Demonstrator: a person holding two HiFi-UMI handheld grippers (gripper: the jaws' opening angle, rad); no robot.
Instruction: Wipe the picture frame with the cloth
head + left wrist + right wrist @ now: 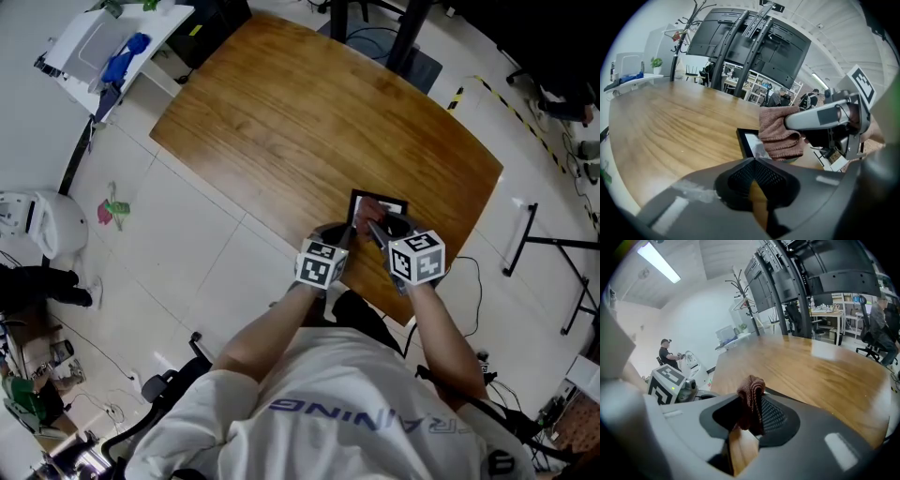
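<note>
A black picture frame (380, 208) lies flat near the front right edge of the wooden table (309, 122). My right gripper (373, 225) is shut on a brown-pink cloth (751, 397) and holds it down on the frame. In the left gripper view the bunched cloth (779, 132) covers the right part of the frame (749, 143) under the right gripper's fingers (813, 118). My left gripper (345, 234) sits just left of the frame's near corner, its jaws shut with nothing showing between them (753, 161). Whether it touches the frame is hidden.
The table's front edge runs just behind both grippers. A white shelf (103, 42) with a blue item stands off the far left corner. A black floor stand (544, 246) is to the right. A large black screen stand (745, 42) rises beyond the far edge.
</note>
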